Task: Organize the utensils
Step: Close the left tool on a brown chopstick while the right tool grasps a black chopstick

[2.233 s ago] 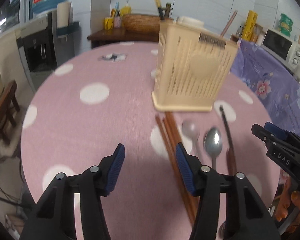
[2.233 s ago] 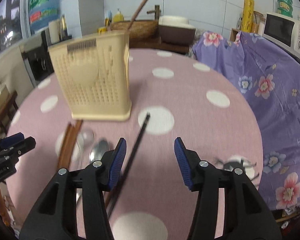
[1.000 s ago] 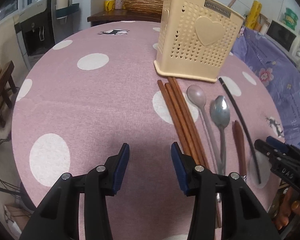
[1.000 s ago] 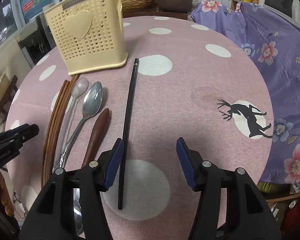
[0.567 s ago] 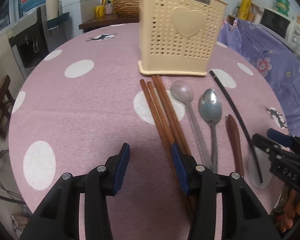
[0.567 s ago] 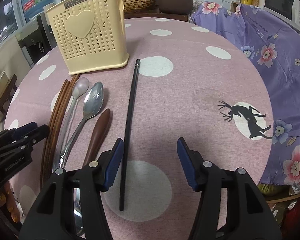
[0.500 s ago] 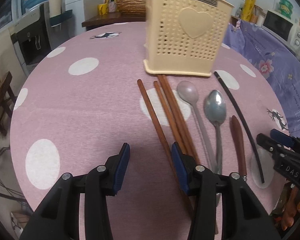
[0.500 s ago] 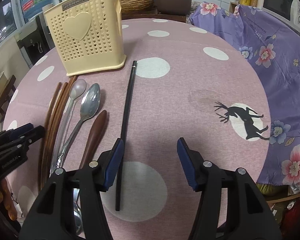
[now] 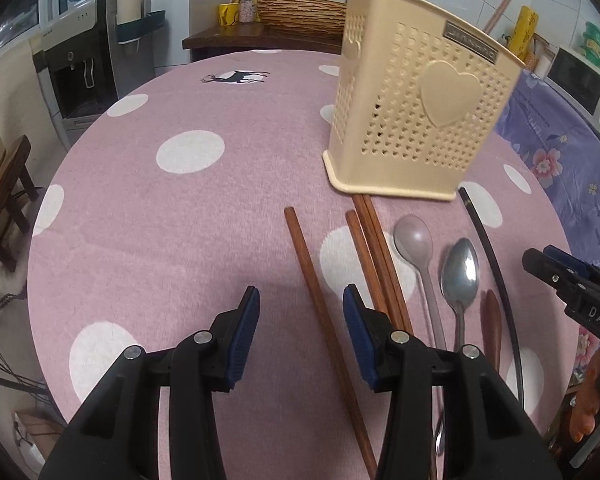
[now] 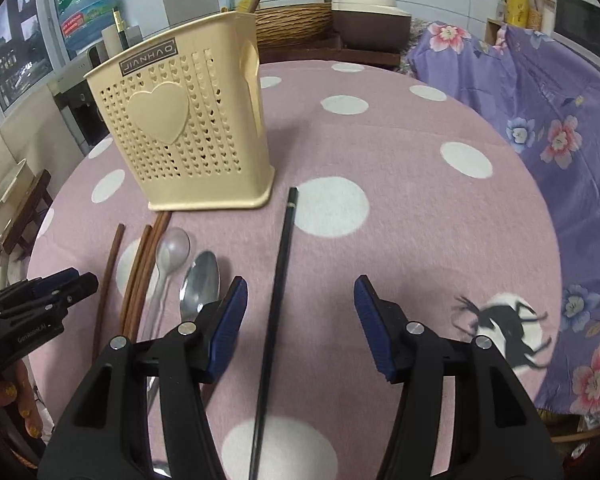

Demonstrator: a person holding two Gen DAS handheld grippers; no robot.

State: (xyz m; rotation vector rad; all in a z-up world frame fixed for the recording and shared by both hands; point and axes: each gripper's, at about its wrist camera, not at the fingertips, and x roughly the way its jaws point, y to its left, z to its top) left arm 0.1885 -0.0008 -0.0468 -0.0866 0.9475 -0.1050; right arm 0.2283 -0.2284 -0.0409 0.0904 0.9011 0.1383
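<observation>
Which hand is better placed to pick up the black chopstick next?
Right. The black chopstick runs between the open right gripper jaws; the left gripper frames a separate brown chopstick, far across the spoons.

**One brown chopstick split from its bundle; both grippers shifted over the utensils**

The leftmost brown chopstick (image 9: 320,304), which a second ago had lain tight against the other two brown chopsticks (image 9: 374,256) in front of the cream utensil holder (image 9: 416,120), had swung away from them, its far tip now well apart to their left. The left gripper (image 9: 298,314) had moved so that this chopstick lay between its parted fingers rather than beside the right one. The right gripper (image 10: 298,312) had shifted left relative to the holder, bringing the black chopstick (image 10: 278,288) from beside its left finger to between both fingers.
</observation>
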